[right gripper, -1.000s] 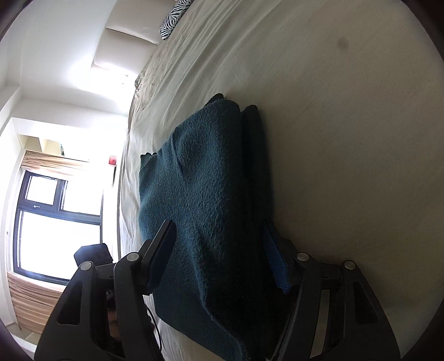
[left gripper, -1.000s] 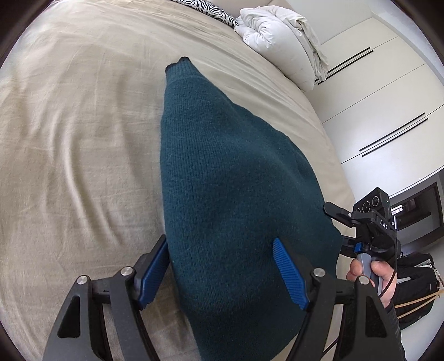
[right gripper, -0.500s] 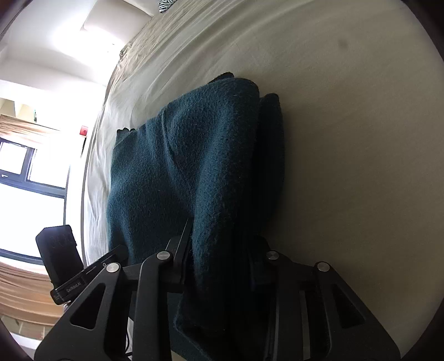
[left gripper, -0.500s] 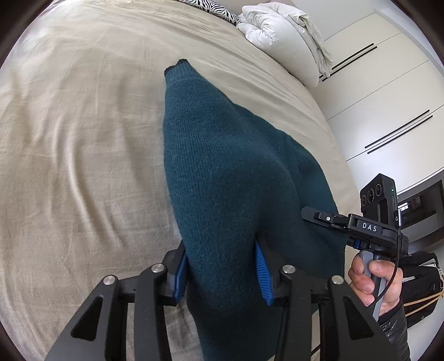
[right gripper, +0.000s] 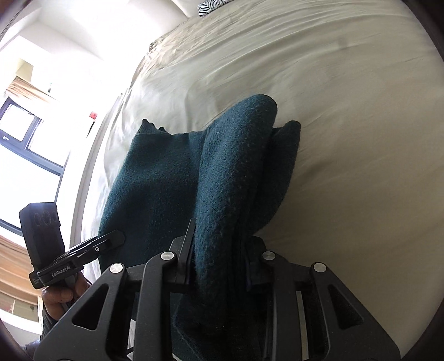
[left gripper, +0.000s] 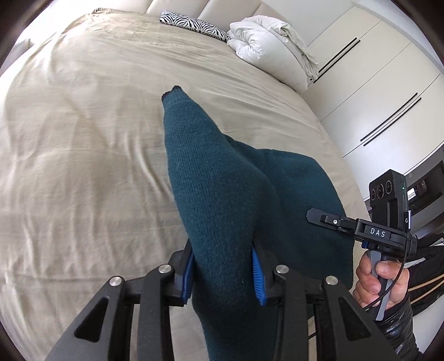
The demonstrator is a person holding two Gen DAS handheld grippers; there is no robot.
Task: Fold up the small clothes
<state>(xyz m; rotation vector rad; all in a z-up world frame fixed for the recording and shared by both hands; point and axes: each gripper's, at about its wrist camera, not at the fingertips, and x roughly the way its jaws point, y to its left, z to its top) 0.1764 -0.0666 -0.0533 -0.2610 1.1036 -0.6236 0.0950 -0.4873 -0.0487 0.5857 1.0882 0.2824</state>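
A dark teal knitted sweater [left gripper: 222, 194] lies partly folded on the beige bed [left gripper: 83, 138]. My left gripper [left gripper: 223, 270] is shut on its near edge and lifts that edge off the bed. My right gripper [right gripper: 219, 266] is shut on the other near corner of the sweater [right gripper: 227, 180], also lifted. The right gripper shows at the right of the left wrist view [left gripper: 327, 219]. The left gripper shows at the lower left of the right wrist view [right gripper: 105, 244]. The sweater's far end rests on the bed.
A white duvet bundle [left gripper: 272, 44] and a zebra-print pillow [left gripper: 191, 25] lie at the head of the bed. White wardrobe doors [left gripper: 383, 97] stand at the right. A window [right gripper: 25, 138] is beyond the bed's left side.
Both grippers closed from open onto the sweater's near edge and have raised it, so the fabric now bunches up between the jaws.
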